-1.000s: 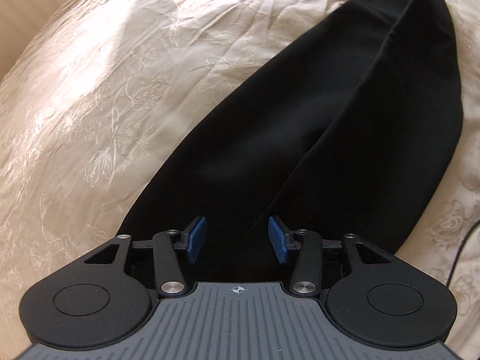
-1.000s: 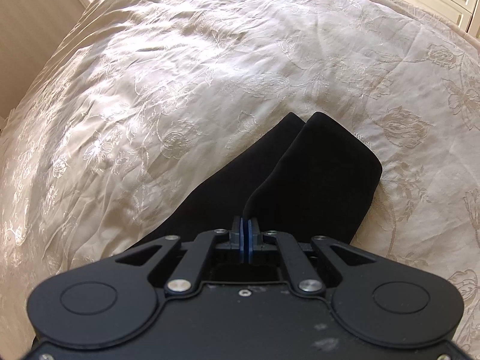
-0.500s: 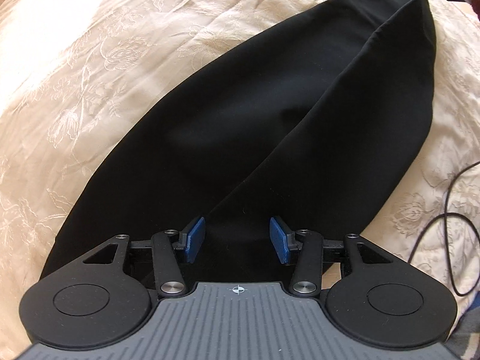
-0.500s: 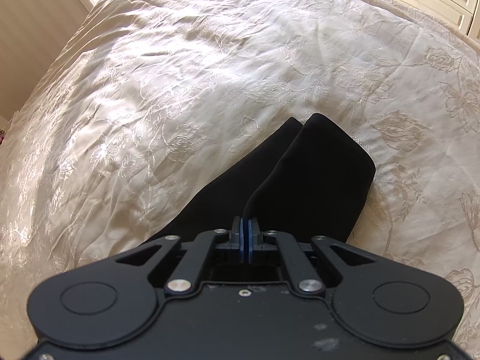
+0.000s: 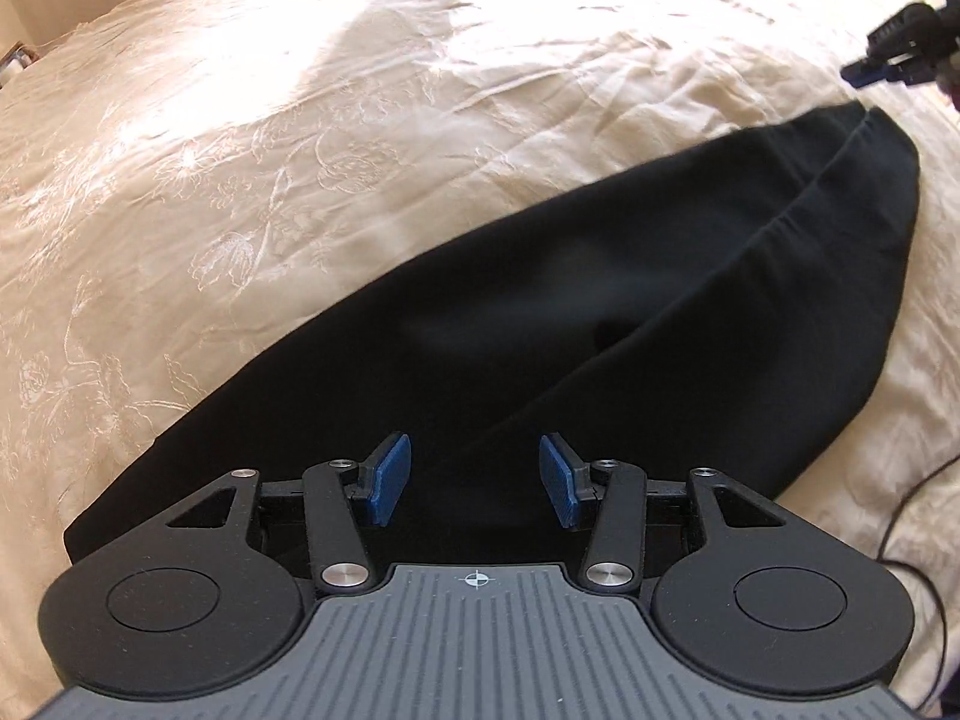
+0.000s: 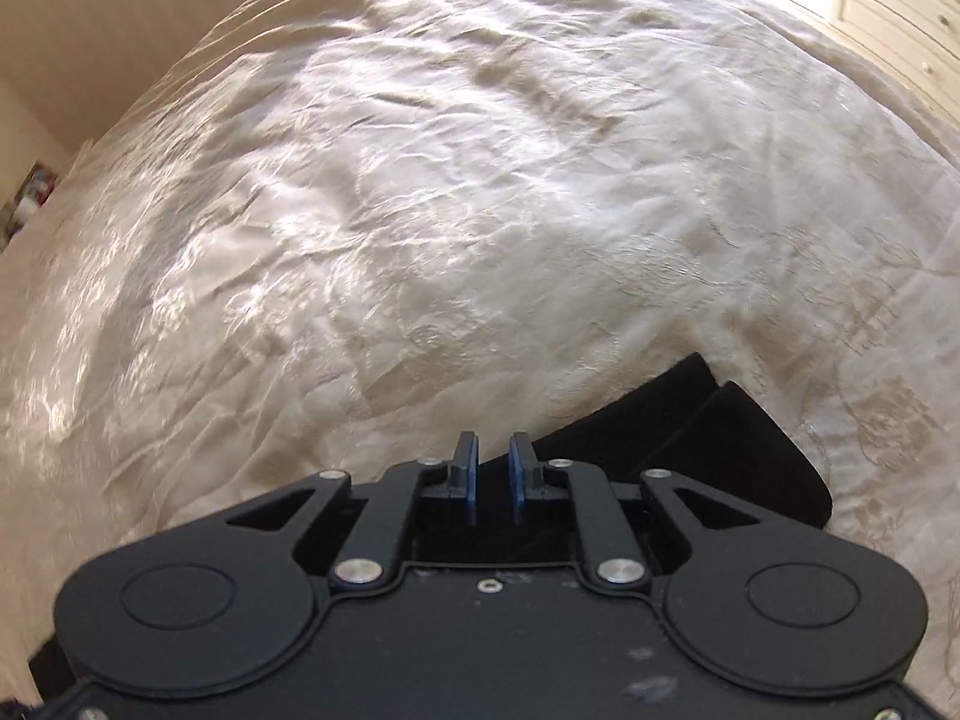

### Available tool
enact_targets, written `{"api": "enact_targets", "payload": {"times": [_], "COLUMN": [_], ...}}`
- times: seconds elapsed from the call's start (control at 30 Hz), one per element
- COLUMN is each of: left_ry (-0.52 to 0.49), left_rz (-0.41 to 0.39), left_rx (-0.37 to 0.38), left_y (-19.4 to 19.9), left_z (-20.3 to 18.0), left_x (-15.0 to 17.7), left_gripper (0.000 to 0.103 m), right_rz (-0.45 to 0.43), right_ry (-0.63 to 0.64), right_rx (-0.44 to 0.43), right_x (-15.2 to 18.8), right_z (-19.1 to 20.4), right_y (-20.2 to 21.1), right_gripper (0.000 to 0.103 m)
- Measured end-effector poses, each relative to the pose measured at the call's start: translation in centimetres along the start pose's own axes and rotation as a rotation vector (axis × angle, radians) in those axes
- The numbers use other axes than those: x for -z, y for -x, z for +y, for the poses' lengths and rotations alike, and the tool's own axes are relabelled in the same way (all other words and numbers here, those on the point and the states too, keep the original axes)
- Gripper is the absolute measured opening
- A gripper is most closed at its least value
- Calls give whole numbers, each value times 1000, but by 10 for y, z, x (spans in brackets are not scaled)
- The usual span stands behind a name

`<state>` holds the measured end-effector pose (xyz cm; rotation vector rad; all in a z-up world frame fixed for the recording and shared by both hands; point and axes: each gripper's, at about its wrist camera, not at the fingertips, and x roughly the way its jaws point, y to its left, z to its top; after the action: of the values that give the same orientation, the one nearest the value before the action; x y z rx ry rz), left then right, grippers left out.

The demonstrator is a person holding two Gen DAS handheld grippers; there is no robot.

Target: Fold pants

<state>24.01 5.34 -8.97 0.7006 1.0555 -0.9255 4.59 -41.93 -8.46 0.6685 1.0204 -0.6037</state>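
Left wrist view: black pants (image 5: 600, 312) lie flat on the cream embroidered bedspread (image 5: 270, 192), legs side by side; a thin cable (image 5: 912, 498) trails at right.
Left hand-held gripper (image 5: 475, 478): pads spread wide over the pants, gripping nothing.
Right wrist view only: pants end (image 6: 690, 432), white drawers (image 6: 888, 6) beyond the bed.
Right hand-held gripper (image 6: 492, 474): pads parted, released; half a second ago it was clenched on the fabric.
Writing: none legible.
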Motion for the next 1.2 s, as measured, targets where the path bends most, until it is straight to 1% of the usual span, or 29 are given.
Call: {"api": "enact_targets", "payload": {"times": [0.07,0.17,0.27,0.33,0.4,0.47,0.53,0.6,0.7,0.87,0.9,0.93,0.97,1.0,1.03,1.1,1.13,1.2], "left_ry": [-22,-24,-9,18,56,105,160,206,255,306,313,322,332,343,352,370,380,396], "left_rz": [33,68,76,69,64,52,43,38,32,35,35,34,34,33,33,26,17,-10], "left_rx": [2,18,13,2,-15,-30,-41,-60,-85,-111,-115,-118,-121,-124,-129,-143,-148,-155], "left_y": [-3,-11,-9,-10,-8,-6,-5,-1,4,9,9,10,10,10,10,9,9,14], "left_z": [-5,-3,2,5,8,12,12,12,10,4,2,2,2,1,1,4,4,6], "left_x": [6,12,18,19,21,25,27,34,45,59,62,63,64,64,64,63,65,63], "left_gripper": [46,46,46,46,46,46,46,46,46,46,46,46,46,46,46,46,46,46], "right_rz": [42,107,152,171,171,176,186,191,197,228,244,257,270,279,288,266,248,175], "right_ry": [131,264,386,497,627,736,818,903,1017,1123,1133,1140,1150,1157,1158,1171,1176,1165], "right_rx": [-52,-150,-259,-318,-379,-432,-475,-506,-527,-540,-543,-542,-546,-544,-552,-561,-560,-548], "right_x": [12,35,60,75,92,105,115,125,137,146,148,149,151,152,153,155,155,151], "right_z": [25,60,99,131,164,191,212,231,252,267,268,269,269,269,269,267,266,263], "right_y": [-3,-9,-12,-13,-10,-11,-15,-19,-24,-35,-35,-36,-36,-36,-33,-22,-16,-2], "right_gripper": [26,27,28,31,34,35,36,36,36,36,38,37,29,5,6,5,5,4]}}
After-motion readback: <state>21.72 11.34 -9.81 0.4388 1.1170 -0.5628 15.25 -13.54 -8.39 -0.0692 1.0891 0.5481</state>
